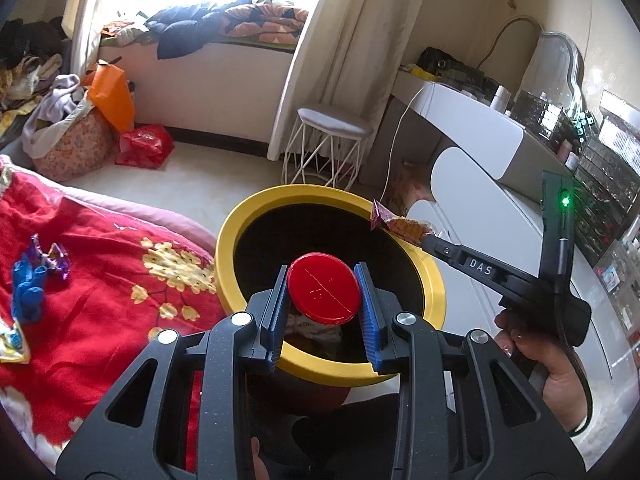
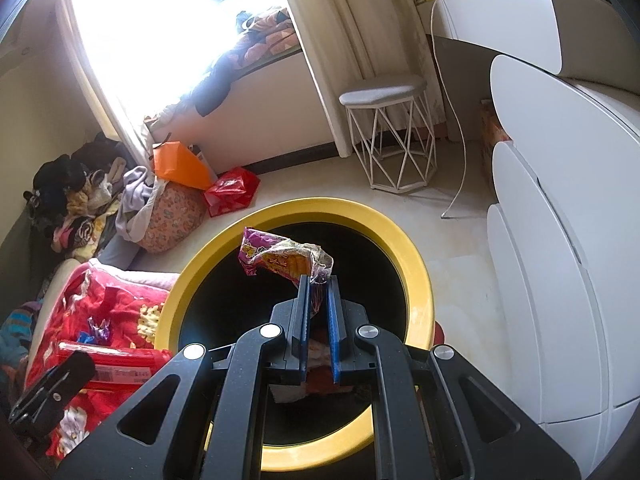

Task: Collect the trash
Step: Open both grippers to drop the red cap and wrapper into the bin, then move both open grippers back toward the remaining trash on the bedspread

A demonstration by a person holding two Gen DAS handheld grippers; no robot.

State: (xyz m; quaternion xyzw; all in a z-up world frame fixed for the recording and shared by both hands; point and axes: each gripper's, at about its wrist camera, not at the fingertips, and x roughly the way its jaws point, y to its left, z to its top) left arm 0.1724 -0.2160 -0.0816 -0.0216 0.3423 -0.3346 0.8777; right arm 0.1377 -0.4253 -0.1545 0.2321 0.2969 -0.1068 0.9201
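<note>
- The yellow-rimmed bin [image 1: 434,292] stands on the pale floor just beside the bed, its black mouth open upward, so anything let go over it would likely drop straight in.
- Both grippers hang tilted down over that mouth, which suggests each piece of trash is being carried to the drop point rather than thrown.
- The left gripper [image 1: 322,294] is partly closed, its blue pads pressing on opposite edges of a round red lid [image 1: 323,289]; the lid sits flat-face to the camera, over the bin's dark interior.
- The right gripper [image 2: 318,296] is nearly shut, pinching one crumpled end of a purple and orange snack wrapper [image 2: 280,258]; the rest of the wrapper sticks out ahead of the fingertips, above the bin opening.
- A thin film needs that tight pinch; the rigid lid holds the left jaws wider.
- More trash waits on the red floral quilt [image 1: 100,280]: small blue and purple candy wrappers [image 1: 38,268] lie well apart from the bin.
- Something pale and crumpled already lies at the bin's bottom; I cannot tell what.
</note>
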